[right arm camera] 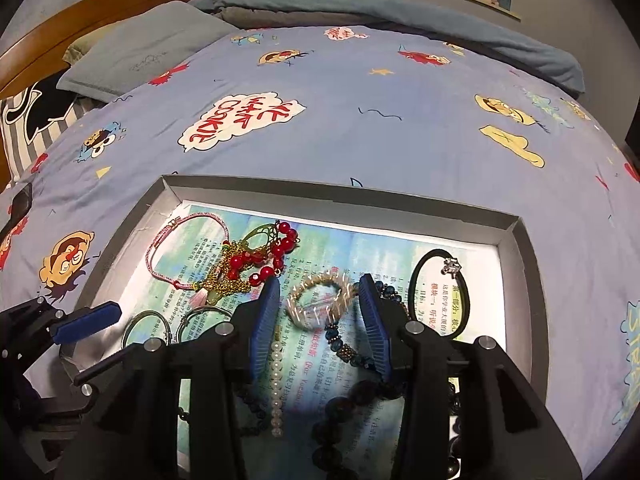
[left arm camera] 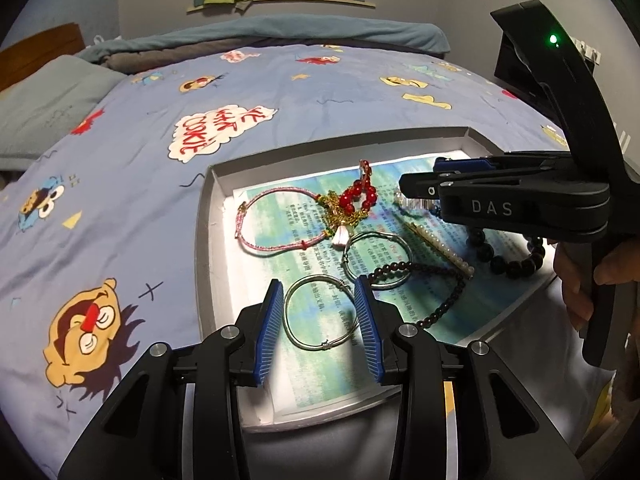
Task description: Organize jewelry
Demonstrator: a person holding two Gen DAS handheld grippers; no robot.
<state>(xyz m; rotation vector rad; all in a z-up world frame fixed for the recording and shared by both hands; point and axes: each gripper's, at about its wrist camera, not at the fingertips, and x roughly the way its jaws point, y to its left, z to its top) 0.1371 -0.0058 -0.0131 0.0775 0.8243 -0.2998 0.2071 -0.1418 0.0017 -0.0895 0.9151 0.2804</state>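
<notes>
Looking from the left wrist, the left gripper [left arm camera: 322, 328] stands wide open around a silver bangle [left arm camera: 322, 312] lying flat in the tray [left arm camera: 206, 216], holding nothing.

From the right wrist, the right gripper [right arm camera: 320, 320] is open too, empty, with the crystal bracelet [right arm camera: 320, 300] between its fingertips.

Left gripper [left arm camera: 320, 316] low and level with its 2 blue-padded jaws spread wide apart, right gripper [right arm camera: 320, 316] likewise parted, reaching in sideways from the right in the left wrist view, bare hand [left arm camera: 592, 280] wrapped round its handle.
</notes>
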